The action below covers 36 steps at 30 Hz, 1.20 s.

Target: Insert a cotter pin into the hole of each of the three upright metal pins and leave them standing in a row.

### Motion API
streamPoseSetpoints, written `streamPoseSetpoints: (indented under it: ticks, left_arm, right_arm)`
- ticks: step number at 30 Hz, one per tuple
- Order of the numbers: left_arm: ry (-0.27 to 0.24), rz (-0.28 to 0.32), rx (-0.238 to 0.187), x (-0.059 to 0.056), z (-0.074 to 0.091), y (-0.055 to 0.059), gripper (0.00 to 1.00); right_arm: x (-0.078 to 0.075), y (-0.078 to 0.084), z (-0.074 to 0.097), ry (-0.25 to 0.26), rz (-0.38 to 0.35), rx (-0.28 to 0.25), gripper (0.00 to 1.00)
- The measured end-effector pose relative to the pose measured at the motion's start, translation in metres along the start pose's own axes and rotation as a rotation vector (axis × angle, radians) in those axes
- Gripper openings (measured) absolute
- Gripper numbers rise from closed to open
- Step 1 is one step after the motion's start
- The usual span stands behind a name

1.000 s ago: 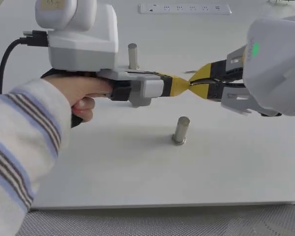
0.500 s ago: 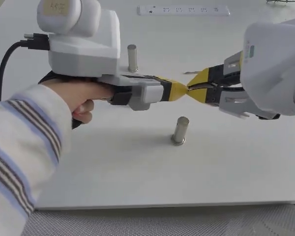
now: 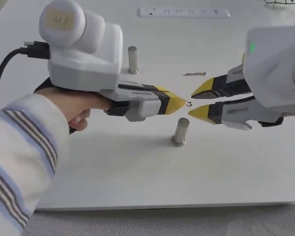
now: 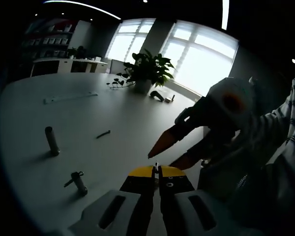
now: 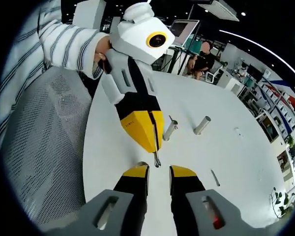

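My left gripper [image 3: 181, 103] is shut on a small cotter pin [image 3: 188, 104], which sticks out of its yellow tips [image 4: 157, 167]. My right gripper [image 3: 191, 103] faces it tip to tip, open, with its jaws above and below the cotter pin [image 5: 157, 158] and not touching it. One upright metal pin [image 3: 180, 131] stands just below the tips. A second metal pin [image 3: 132, 59] stands farther back. A third metal pin [image 4: 78, 182], with a cotter pin through it, stands near the far one [image 4: 51, 140]. A loose cotter pin [image 3: 194, 74] lies on the white table [image 3: 137, 167].
A white power strip [image 3: 184, 10] lies along the table's far edge. A grey mesh surface [image 3: 152, 221] borders the table's near edge. A person's striped sleeve [image 3: 19, 157] holds the left gripper. A potted plant [image 4: 147, 73] stands at the table's far end.
The right gripper has opened and let go of the cotter pin, which stays in the shut left gripper. Both grippers have dropped slightly towards the near metal pin.
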State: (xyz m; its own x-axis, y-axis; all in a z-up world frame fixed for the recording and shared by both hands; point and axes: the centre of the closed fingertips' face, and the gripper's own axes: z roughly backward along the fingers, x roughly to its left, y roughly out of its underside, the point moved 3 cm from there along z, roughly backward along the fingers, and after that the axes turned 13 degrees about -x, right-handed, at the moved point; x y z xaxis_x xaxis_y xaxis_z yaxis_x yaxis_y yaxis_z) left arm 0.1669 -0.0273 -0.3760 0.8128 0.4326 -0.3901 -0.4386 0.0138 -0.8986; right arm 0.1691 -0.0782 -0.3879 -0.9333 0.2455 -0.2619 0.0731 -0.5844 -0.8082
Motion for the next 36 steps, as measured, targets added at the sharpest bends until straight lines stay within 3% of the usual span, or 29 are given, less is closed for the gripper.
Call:
streamPoseSetpoints:
  ticks: [3,7,11,13,19,20,24,36]
  left_arm:
    - [0.019,-0.035,-0.005,-0.001,0.002,0.000,0.00]
    - [0.054,-0.094,-0.015,-0.003,0.006,0.000,0.00]
    - [0.089,-0.131,-0.035,-0.011,0.010,0.001,0.00]
    - [0.124,-0.176,-0.050,-0.015,0.012,-0.001,0.00]
    - [0.162,-0.224,-0.057,-0.019,0.012,-0.002,0.00]
    - [0.173,-0.261,-0.052,-0.019,0.011,-0.001,0.00]
    - [0.212,-0.306,-0.062,-0.026,0.010,-0.001,0.00]
    - [0.258,-0.356,-0.012,-0.027,0.009,0.009,0.00]
  right_arm:
    - [0.009,0.000,-0.001,-0.061,-0.124,-0.036,0.15]
    - [0.009,0.001,0.000,-0.075,-0.152,-0.056,0.15]
    - [0.013,0.000,-0.001,-0.103,-0.248,-0.093,0.12]
    - [0.015,-0.001,0.000,-0.104,-0.268,-0.105,0.11]
    - [0.024,-0.006,0.000,-0.121,-0.269,-0.112,0.05]
    - [0.024,-0.007,0.000,-0.124,-0.274,-0.116,0.04]
    - [0.027,-0.009,0.001,-0.142,-0.283,-0.125,0.01]
    - [0.037,-0.008,0.006,-0.187,-0.247,-0.096,0.00]
